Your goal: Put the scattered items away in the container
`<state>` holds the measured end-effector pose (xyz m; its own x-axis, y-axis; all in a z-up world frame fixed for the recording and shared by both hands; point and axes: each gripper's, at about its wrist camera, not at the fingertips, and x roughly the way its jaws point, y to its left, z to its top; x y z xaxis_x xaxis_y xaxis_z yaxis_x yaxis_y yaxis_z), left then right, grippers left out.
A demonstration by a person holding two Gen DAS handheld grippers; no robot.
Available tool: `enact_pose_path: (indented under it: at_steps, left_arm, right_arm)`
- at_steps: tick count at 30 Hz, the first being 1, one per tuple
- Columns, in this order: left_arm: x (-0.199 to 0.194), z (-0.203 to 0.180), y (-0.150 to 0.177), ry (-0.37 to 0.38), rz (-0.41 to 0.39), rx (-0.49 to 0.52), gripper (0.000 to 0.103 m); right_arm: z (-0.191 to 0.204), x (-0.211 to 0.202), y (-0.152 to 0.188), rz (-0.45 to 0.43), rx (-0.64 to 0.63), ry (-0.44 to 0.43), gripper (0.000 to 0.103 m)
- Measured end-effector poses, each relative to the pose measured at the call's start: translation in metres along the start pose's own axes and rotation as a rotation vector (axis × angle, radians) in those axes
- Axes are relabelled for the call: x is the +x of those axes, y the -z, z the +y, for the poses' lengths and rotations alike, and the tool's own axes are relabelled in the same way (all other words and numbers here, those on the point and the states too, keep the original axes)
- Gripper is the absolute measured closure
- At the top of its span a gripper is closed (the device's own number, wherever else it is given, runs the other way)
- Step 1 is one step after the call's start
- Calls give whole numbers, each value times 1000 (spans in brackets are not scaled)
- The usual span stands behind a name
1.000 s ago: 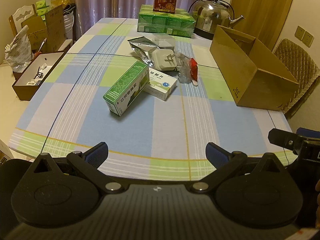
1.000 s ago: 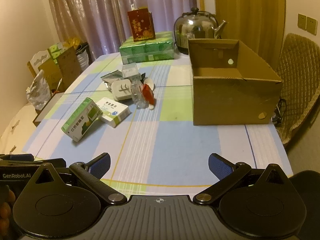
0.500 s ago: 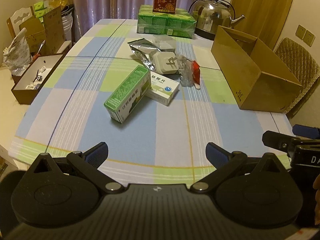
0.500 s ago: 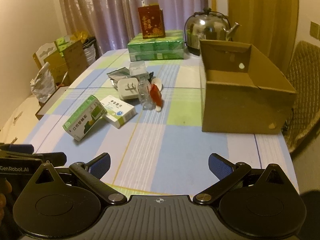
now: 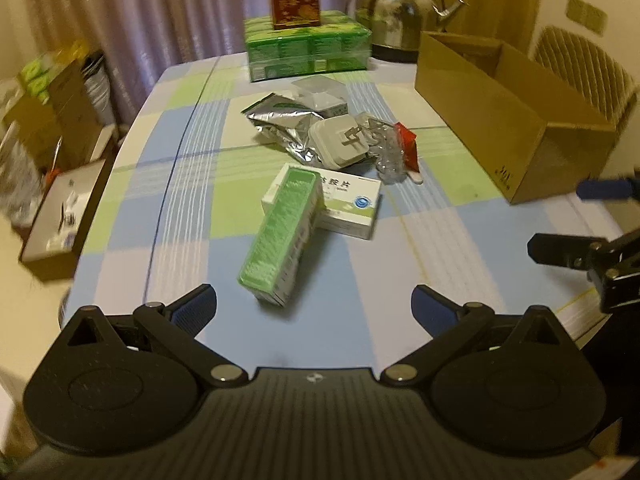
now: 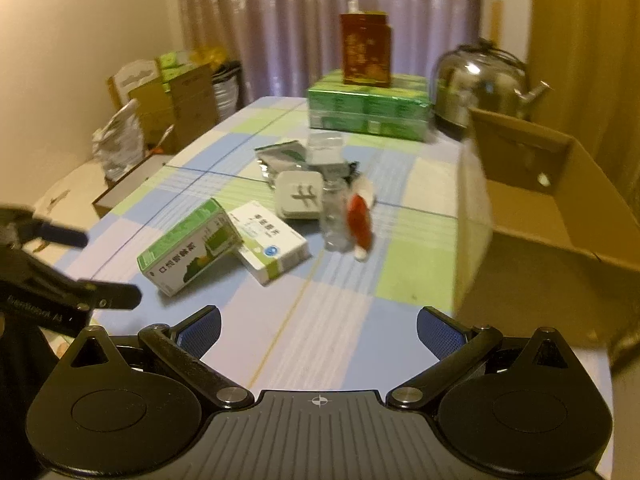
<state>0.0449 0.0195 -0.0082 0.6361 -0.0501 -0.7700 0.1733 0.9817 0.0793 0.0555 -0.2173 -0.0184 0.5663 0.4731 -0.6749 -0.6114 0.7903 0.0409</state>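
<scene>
While both the left gripper point(image 5: 314, 304) and the right gripper point(image 6: 318, 326) hover with blue-padded fingers spread wide and empty, the long green cardboard box point(image 5: 282, 236) leans on the white medicine box point(image 5: 352, 206) mid-table, well apart from the open brown cardboard container point(image 6: 560, 216) at the right edge.

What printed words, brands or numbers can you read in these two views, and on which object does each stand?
"GenRobot.AI": left gripper body, blurred, only partly legible.
Green box: large Chinese characters, too blurred to read.
White box: blue Chinese characters, too blurred.
Cardboard box: small dark mark, unreadable.
Red box: gold print, unreadable.
</scene>
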Motion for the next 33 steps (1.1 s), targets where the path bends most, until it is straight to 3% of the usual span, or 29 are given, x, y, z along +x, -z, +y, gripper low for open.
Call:
enact_pose_path:
  at_steps: [4, 15, 18, 19, 22, 26, 33]
  left_arm:
    - [21, 13, -11, 37, 8, 119, 3]
    - [83, 33, -30, 146, 91, 217, 32]
    - [94, 36, -32, 173, 111, 212, 62]
    - [96, 38, -32, 175, 116, 202, 76]
    - [97, 45, -33, 186, 112, 172, 78]
    - [93, 56, -34, 186, 107, 146, 78]
    - [90, 73, -34, 183, 98, 94, 78]
  right_arm:
    - [2, 28, -5, 18, -40, -3, 2]
    - [9, 89, -23, 46, -179, -103, 2]
    - [14, 106, -31, 44, -232, -133, 2]
    - [15, 112, -33, 47, -251, -141, 2]
    - [20, 130, -41, 57, -294, -176, 3]
    - [28, 155, -47, 75, -344, -199, 12]
    - [35, 195, -53, 125, -393, -156, 17]
